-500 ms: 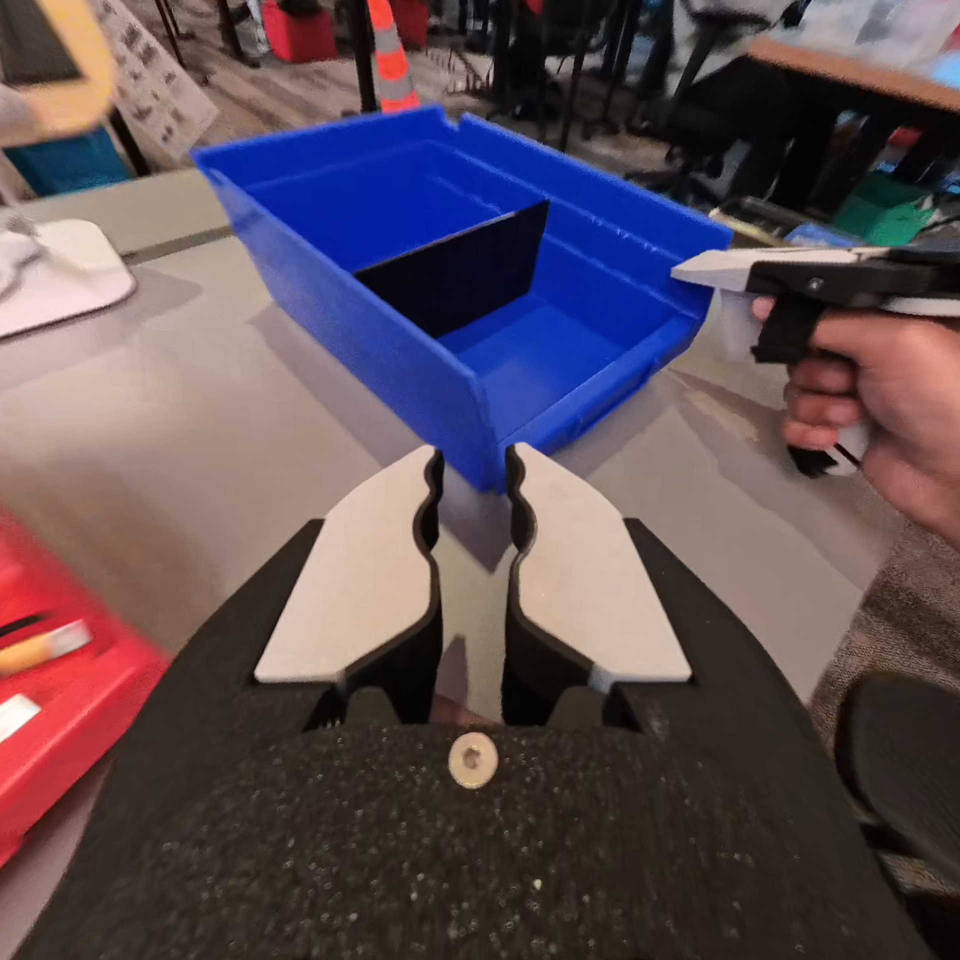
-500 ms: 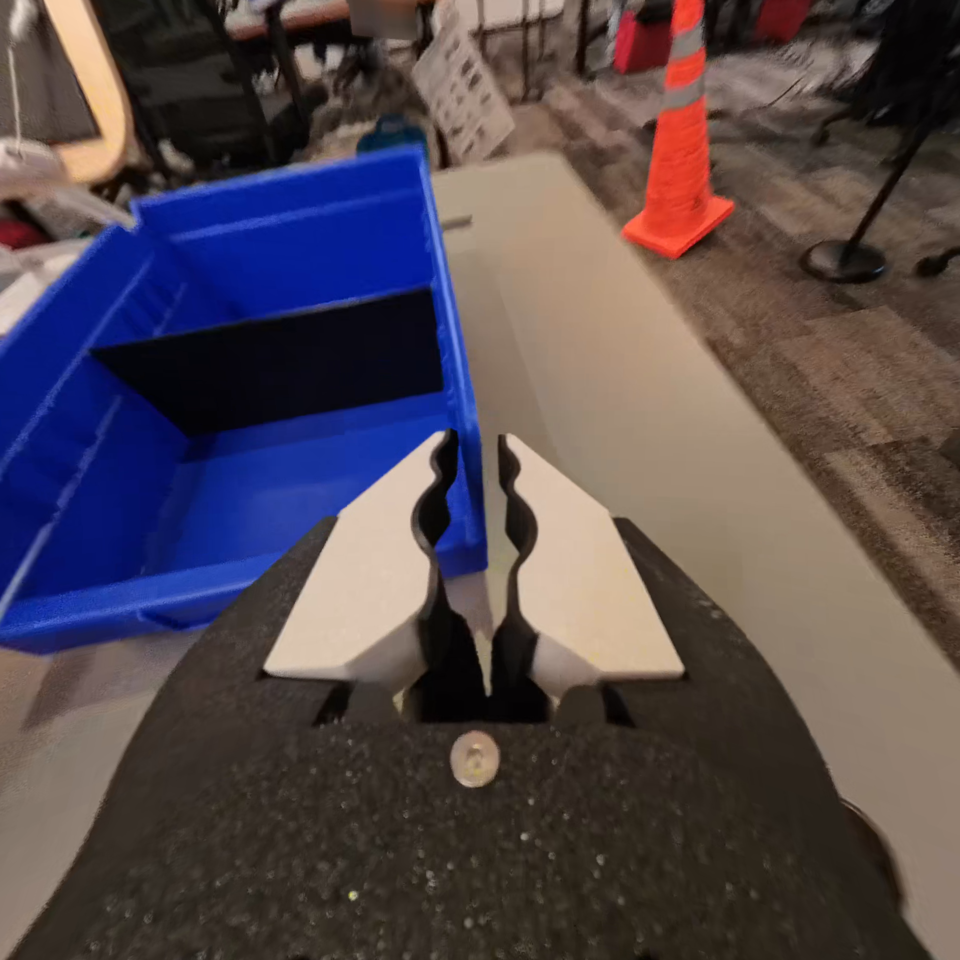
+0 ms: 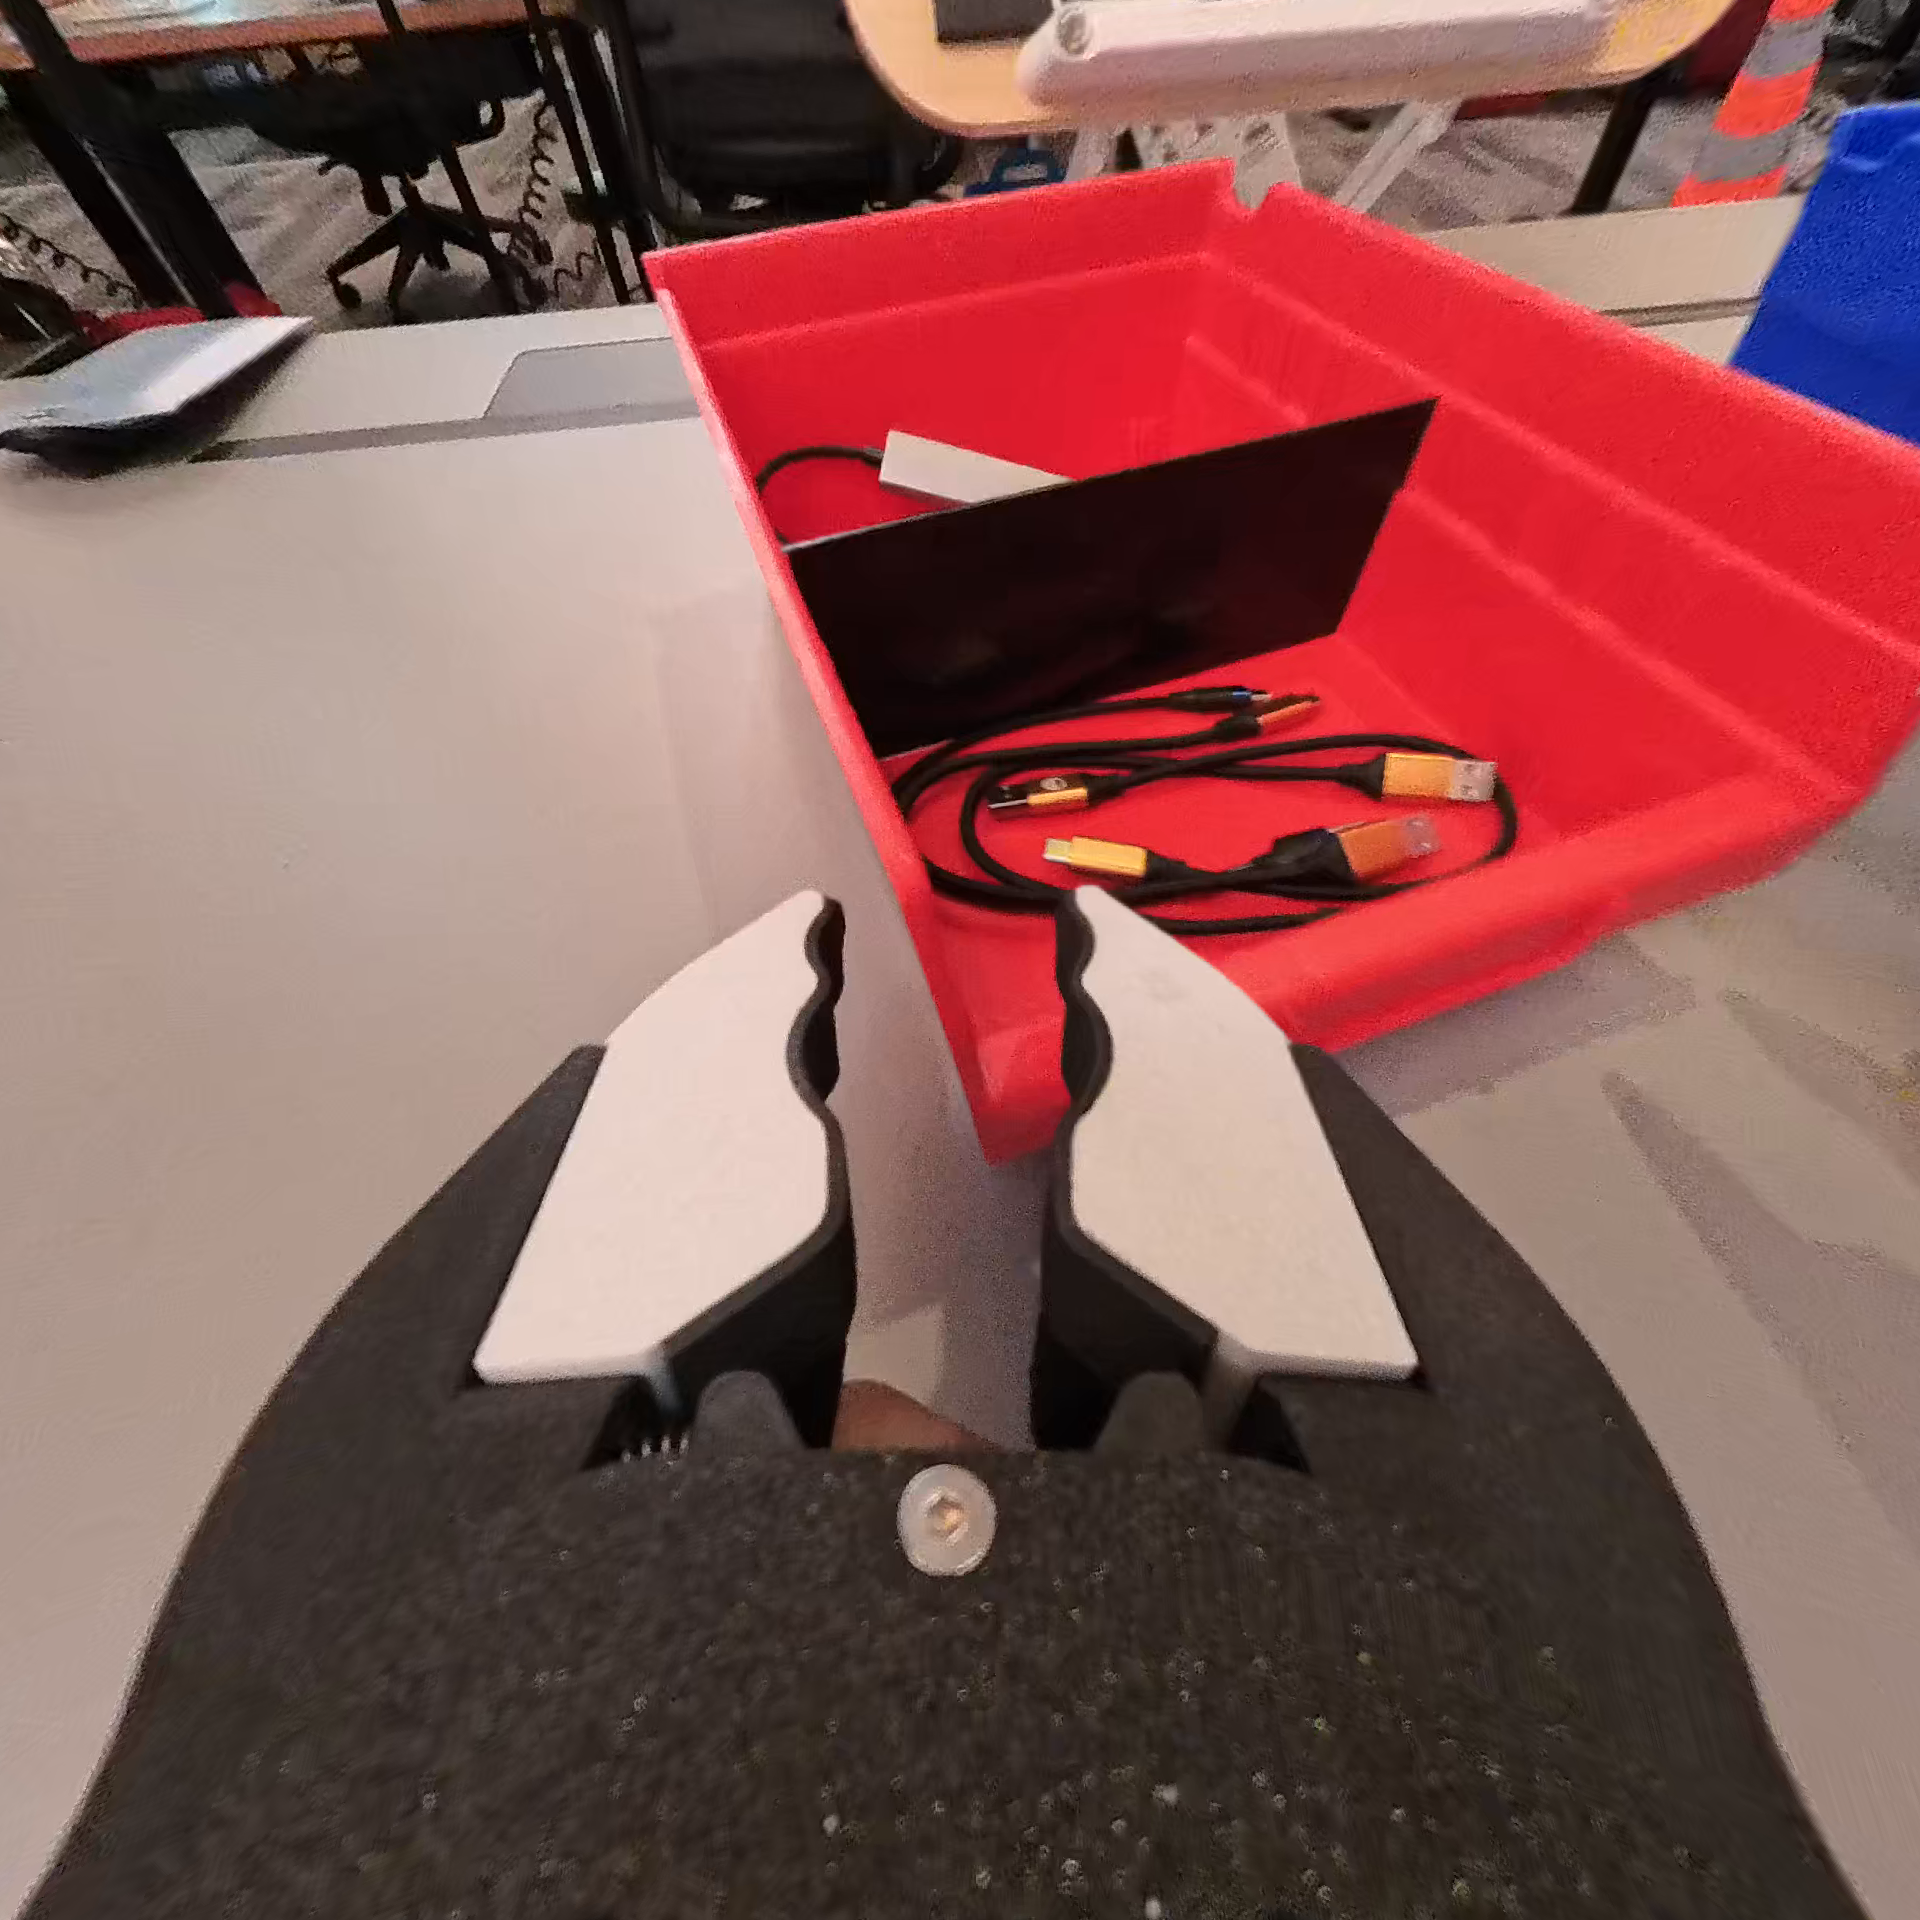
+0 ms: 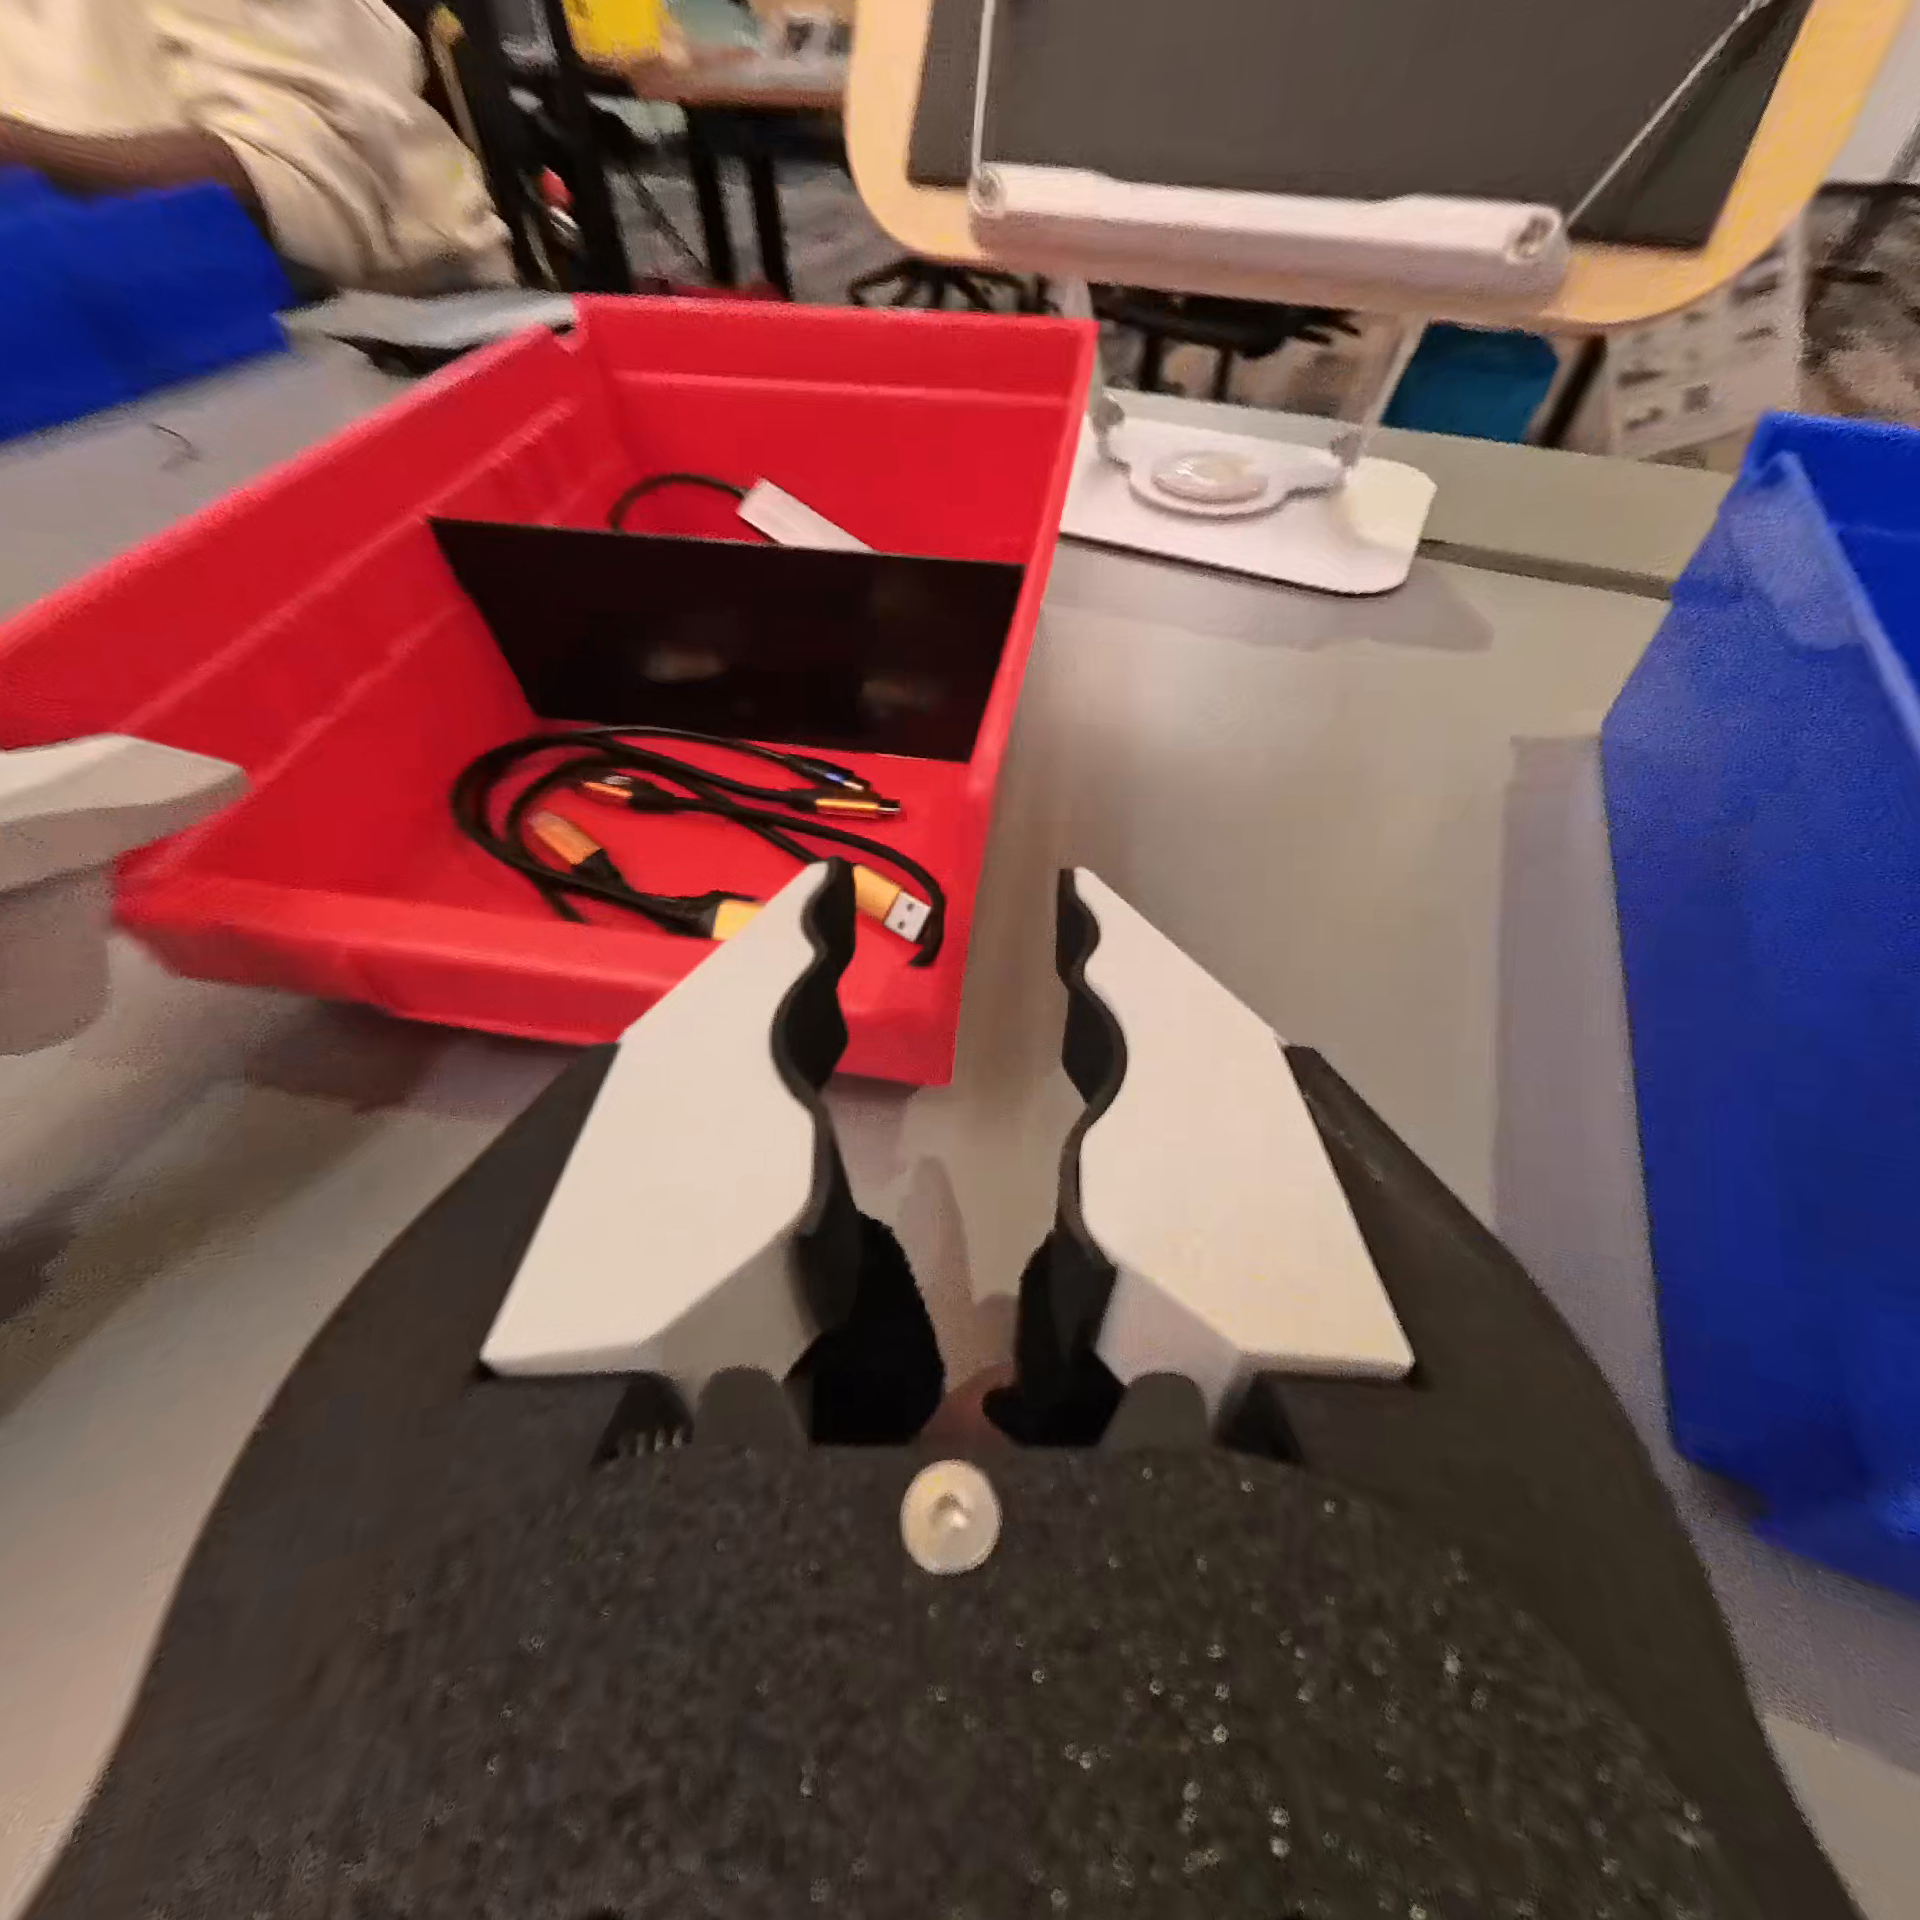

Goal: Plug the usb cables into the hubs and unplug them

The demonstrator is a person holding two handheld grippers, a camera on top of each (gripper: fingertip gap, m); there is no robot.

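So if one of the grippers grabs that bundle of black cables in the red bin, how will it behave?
The black cables would probably hang floppy, since they lie in loose loops in the red bin, in front of the black divider. They overlap, so lifting one may drag others along. The orange-sleeved plugs look rigid, likely the firmest place to pinch.
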